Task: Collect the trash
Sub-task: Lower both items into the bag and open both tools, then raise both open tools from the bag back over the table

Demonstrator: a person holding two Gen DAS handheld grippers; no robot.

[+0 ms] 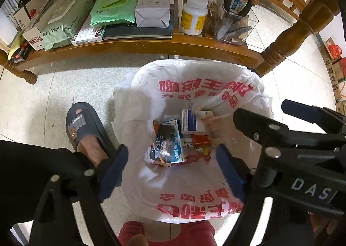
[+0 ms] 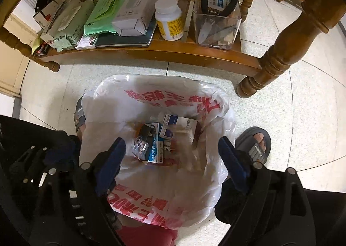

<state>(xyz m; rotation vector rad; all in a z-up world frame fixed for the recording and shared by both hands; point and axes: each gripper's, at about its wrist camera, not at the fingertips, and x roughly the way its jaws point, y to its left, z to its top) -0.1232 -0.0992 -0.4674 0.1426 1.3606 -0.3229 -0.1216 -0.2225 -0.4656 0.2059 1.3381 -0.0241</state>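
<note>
Both grippers, left (image 1: 172, 167) and right (image 2: 172, 159), hang spread wide and empty over the bag (image 1: 138, 103); boxes (image 1: 167, 146) at twelve o'clock.

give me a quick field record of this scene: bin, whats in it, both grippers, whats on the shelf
bin: white plastic bag with red print, lining a bin on the tiled floor, mouth open
contents: blue-and-white carton, white box, red wrappers
left gripper: open over the bag, nothing between the fingers
right gripper: open over the bag, nothing between the fingers
shelf: wooden shelf behind the bin, with baby wipes, green pack, white bottle, clear container
person: feet in dark slippers beside the bag
</note>
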